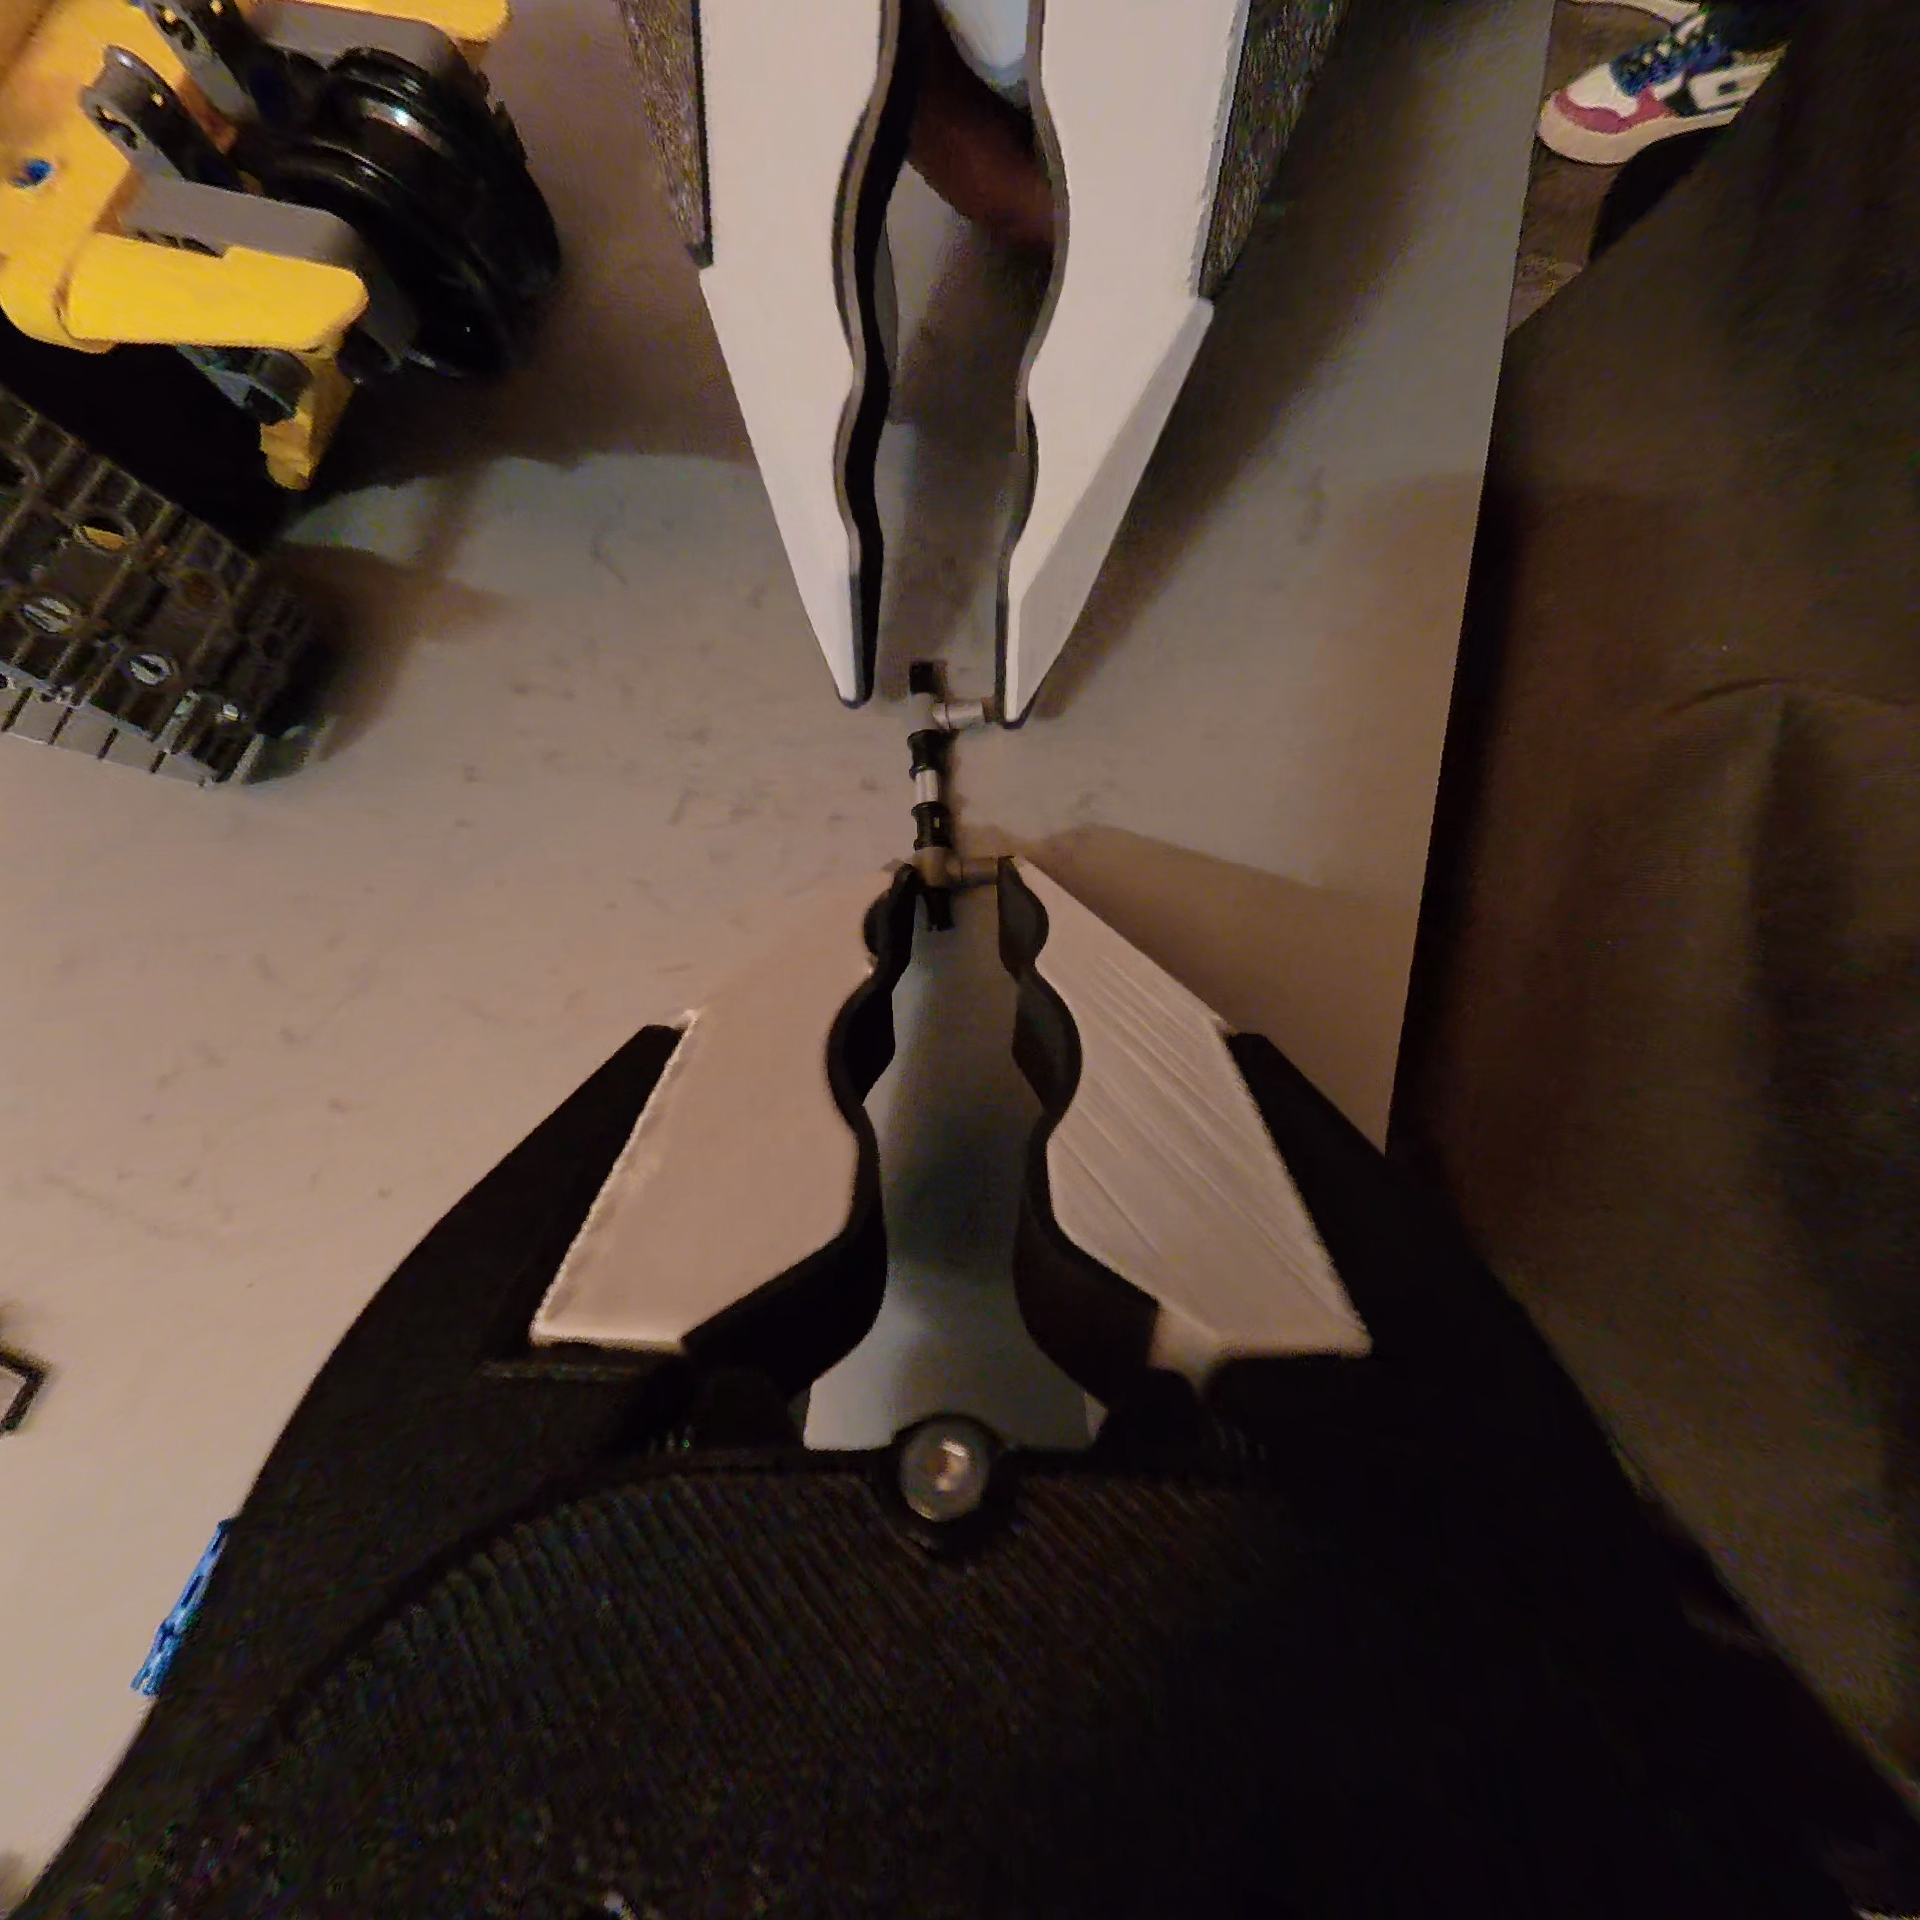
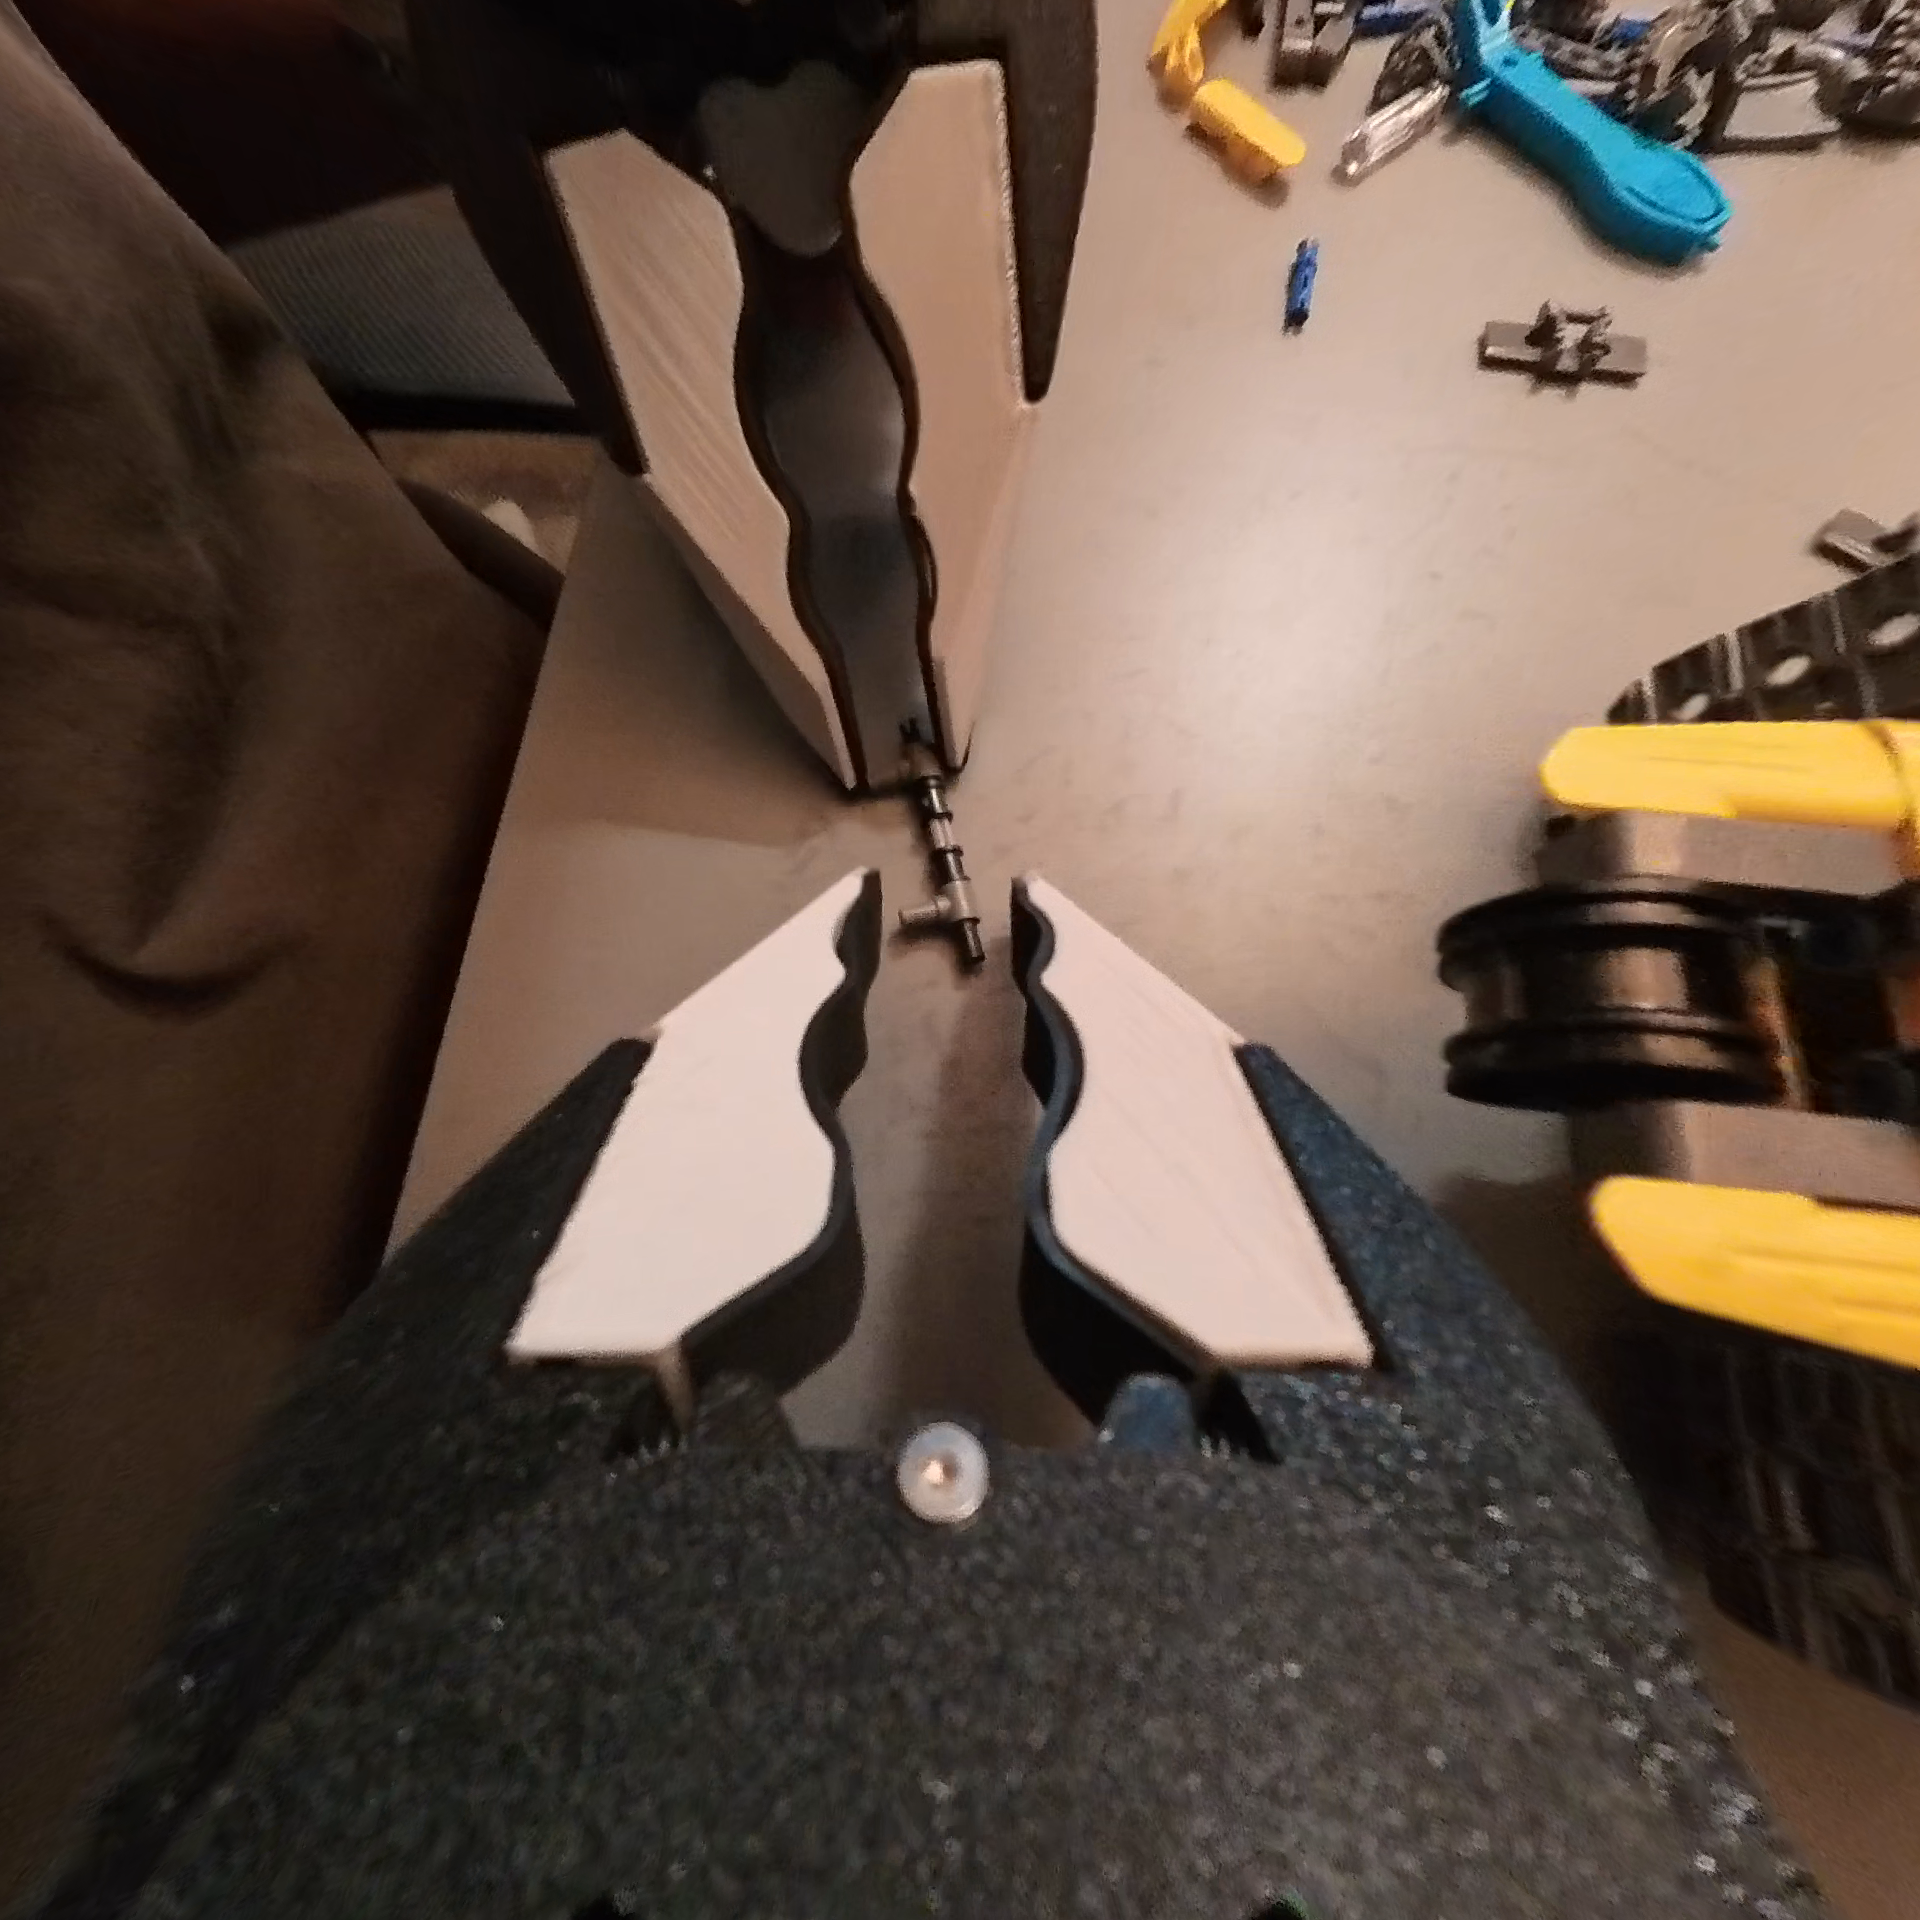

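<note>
Black and grey, the thin axle piece hangs in the air between my two tools, just above the pale table and close to its edge. It is a short rod with collars along it and a small grey T-connector at each end.

My left gripper is nearly closed and pinches the near connector, whose side stub presses against one finger. My right gripper faces it tip to tip. Its jaws stand a little apart around the far connector, and its own camera shows a sliver of gap on each side, so I judge that it has no hold on the part.

The grip is my worry. The left fingers catch only the very end of a round, slippery part, so any twist or nudge from the right tips could pivot it out. If it drops, it may roll off the table edge onto the dark cloth beside it. If the right jaws close off-centre on the stub, they could pull the connector off the rod.

A yellow and black tracked model stands well off to the side, and loose pieces and a blue tool lie farther away.
</note>
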`<action>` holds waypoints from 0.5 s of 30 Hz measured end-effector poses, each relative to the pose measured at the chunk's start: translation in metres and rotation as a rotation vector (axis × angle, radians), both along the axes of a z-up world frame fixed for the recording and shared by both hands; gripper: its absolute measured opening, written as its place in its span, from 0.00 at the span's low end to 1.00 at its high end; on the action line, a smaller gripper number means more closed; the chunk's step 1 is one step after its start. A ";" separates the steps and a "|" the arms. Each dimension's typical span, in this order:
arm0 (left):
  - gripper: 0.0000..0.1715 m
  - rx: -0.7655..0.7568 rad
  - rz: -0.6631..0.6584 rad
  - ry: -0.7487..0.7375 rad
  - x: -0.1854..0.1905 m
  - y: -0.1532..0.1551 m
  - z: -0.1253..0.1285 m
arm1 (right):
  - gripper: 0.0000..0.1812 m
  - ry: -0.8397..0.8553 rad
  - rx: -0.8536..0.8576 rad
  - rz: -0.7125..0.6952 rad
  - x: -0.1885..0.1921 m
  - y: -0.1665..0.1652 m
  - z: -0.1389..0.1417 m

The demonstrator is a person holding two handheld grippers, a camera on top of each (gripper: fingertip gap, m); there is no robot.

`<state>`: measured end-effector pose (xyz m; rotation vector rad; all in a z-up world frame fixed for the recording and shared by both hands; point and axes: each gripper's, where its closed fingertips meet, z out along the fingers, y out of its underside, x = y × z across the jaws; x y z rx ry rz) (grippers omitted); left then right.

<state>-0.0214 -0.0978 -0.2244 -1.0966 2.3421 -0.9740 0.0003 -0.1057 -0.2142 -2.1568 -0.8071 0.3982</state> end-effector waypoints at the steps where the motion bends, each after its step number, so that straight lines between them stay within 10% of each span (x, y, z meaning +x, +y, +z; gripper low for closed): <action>1: 0.08 -0.005 -0.001 0.004 0.000 0.000 0.000 | 0.13 -0.015 -0.006 0.001 0.000 0.000 -0.002; 15: 0.12 -0.127 0.080 0.037 0.015 -0.002 0.007 | 0.06 -0.004 -0.036 0.005 -0.006 0.005 -0.005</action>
